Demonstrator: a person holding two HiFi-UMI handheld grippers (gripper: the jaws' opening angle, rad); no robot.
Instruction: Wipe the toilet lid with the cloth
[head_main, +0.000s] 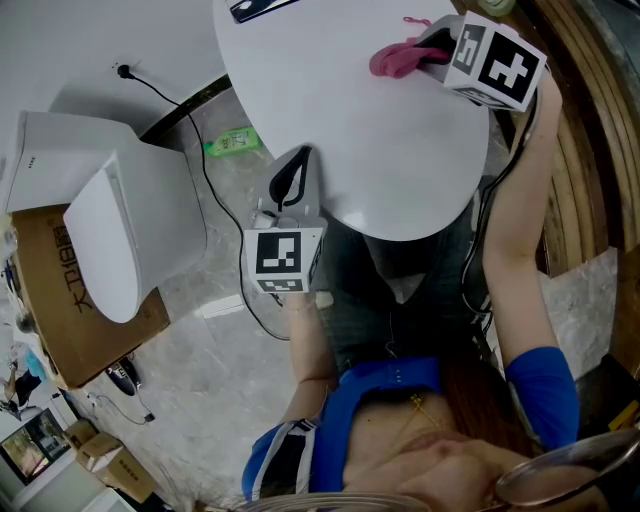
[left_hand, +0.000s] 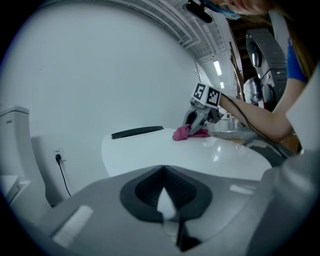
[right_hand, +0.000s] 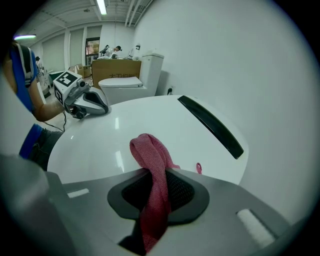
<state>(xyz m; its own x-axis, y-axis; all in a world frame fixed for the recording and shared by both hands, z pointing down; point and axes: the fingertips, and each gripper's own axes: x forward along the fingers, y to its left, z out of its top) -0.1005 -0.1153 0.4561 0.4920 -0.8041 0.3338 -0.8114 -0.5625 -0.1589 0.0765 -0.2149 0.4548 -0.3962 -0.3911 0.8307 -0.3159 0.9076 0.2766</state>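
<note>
The top edge of the head view cut off the far end of the toilet lid, so only a bit of the black hinge strip showed. The right gripper sat at upper right, jaws clamped on the pink cloth, which lay bunched on the lid near that far end. Most of the white surface toward frame centre was bare. The left gripper was at the lid's near rim, jaws pressed together, nothing in them. There was a green thing on the floor, but I couldn't tell what. A second toilet stood well apart at left.
</note>
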